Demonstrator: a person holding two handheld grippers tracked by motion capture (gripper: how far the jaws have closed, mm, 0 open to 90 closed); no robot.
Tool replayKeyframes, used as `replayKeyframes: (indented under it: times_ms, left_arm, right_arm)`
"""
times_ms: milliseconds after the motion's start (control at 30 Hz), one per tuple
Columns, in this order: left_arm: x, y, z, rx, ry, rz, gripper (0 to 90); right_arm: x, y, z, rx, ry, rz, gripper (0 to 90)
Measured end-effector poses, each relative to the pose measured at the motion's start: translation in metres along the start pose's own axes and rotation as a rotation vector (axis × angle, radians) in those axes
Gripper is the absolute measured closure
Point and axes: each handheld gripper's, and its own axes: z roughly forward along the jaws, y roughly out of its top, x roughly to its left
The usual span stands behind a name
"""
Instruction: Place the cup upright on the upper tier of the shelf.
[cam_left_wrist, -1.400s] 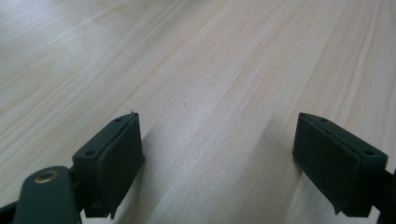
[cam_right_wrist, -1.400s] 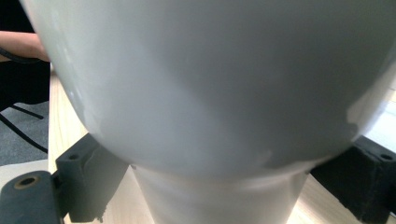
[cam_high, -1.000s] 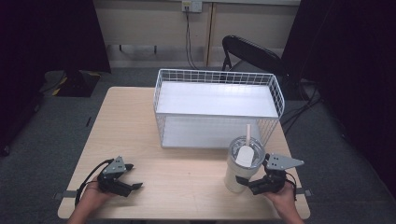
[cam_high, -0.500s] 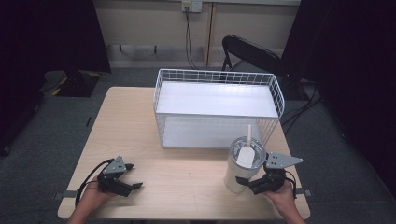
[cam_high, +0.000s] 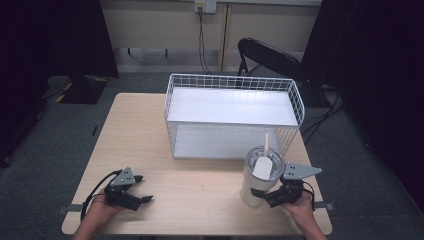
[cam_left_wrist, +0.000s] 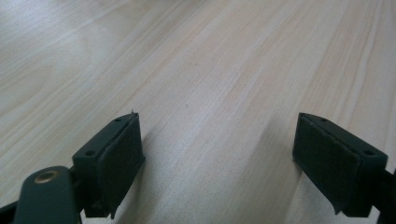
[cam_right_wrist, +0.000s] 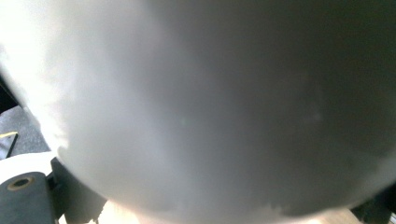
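White tumbler (cam_high: 258, 177), white wire basket (cam_high: 233, 116), light wood table (cam_high: 135, 135).

Our left gripper (cam_high: 142, 189) and right gripper (cam_high: 258, 197) are black, each topped by a grey three-cornered plate, trailing black cable; the pads (cam_left_wrist: 122, 151) carry small screws.

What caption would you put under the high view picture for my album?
Right gripper clasps a white tumbler with a straw, left gripper rests open on the wooden table, before a wire basket.
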Motion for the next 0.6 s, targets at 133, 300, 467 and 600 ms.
replayKeyframes:
  times_ms: [133, 300, 467, 600]
  left_arm:
    - [0.0000, 0.0001, 0.0000, 0.000, 0.000, 0.000, 15.5]
    - [0.0000, 0.0001, 0.0000, 0.000, 0.000, 0.000, 15.6]
    - [0.0001, 0.0001, 0.0000, 0.000, 0.000, 0.000, 15.6]
    - [0.0001, 0.0001, 0.0000, 0.001, 0.000, 0.000, 15.5]
  right_arm:
    - [0.0008, 0.0011, 0.0019, -0.008, -0.009, 0.011, 8.0]
    - [0.0049, 0.0015, 0.0016, -0.040, -0.052, -0.002, 8.9]
    - [0.0060, 0.0050, 0.0013, -0.028, -0.070, -0.003, 9.0]
    - [0.0055, 0.0091, -0.0009, -0.043, -0.069, 0.008, 8.9]
